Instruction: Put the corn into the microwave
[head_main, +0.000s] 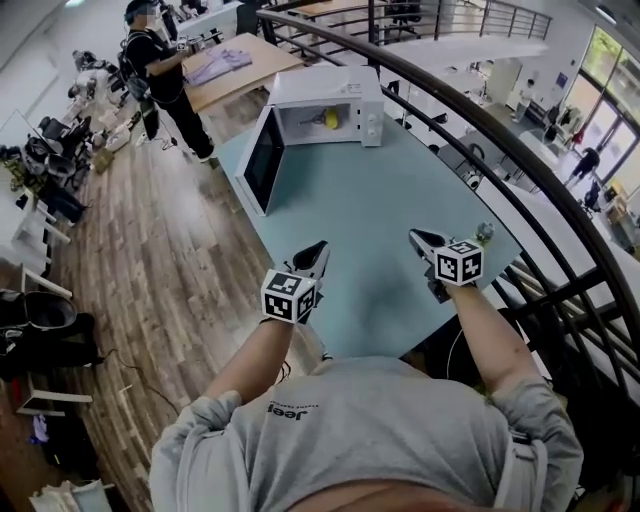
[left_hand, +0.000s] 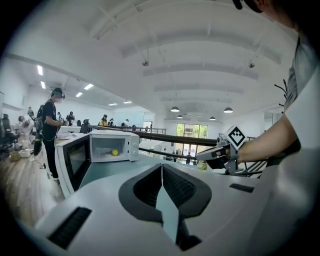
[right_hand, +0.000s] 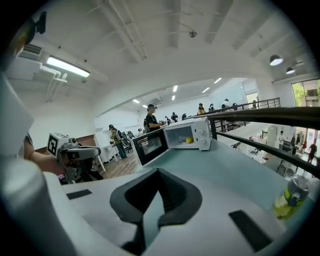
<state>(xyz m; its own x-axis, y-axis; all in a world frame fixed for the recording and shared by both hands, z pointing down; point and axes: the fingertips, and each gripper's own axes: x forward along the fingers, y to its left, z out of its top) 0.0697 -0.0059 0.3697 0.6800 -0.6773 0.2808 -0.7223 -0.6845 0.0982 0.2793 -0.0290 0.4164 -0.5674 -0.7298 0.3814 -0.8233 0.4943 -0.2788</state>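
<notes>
Well inside microwave (head_main: 320, 85): small yellow corn (head_main: 330, 121)

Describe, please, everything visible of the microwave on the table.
The microwave is a white box, seemingly painted metal, standing upright at the far end of the pale blue-green table. Its door, with a dark window, hangs wide open on the left side. Two knobs sit on the control panel at the right. Inside the white cavity lies the yellow corn.
</notes>
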